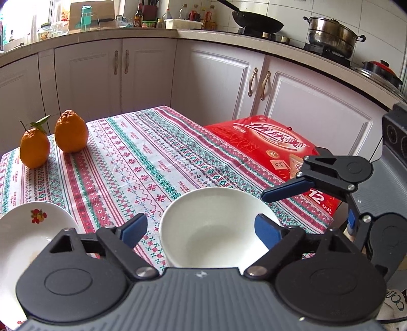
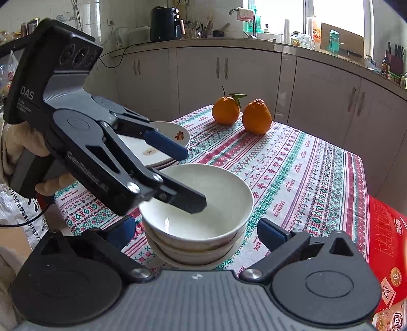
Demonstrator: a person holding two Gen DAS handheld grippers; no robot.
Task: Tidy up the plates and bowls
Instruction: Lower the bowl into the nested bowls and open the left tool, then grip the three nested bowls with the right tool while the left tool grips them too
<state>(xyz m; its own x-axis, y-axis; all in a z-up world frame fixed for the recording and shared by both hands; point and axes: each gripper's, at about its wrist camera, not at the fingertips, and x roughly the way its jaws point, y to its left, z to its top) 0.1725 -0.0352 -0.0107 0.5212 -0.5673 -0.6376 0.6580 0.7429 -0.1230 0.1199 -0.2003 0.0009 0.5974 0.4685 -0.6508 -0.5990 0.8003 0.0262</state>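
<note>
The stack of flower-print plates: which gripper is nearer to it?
Left. The left gripper reaches over the stacked white bowls right beside the flower-print plates, one finger crossing in front of them. The right gripper sits on the bowls' far side from the plates.

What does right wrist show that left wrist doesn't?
Right wrist only: the white bowl is the top of a nested stack of bowls, the plates are stacked too, and the left hand-held gripper is open with one finger inside the bowl. Left wrist only: the wok and steamer pot on the stove. Both: two oranges, the red box, the patterned tablecloth, and the right hand-held gripper open.
</note>
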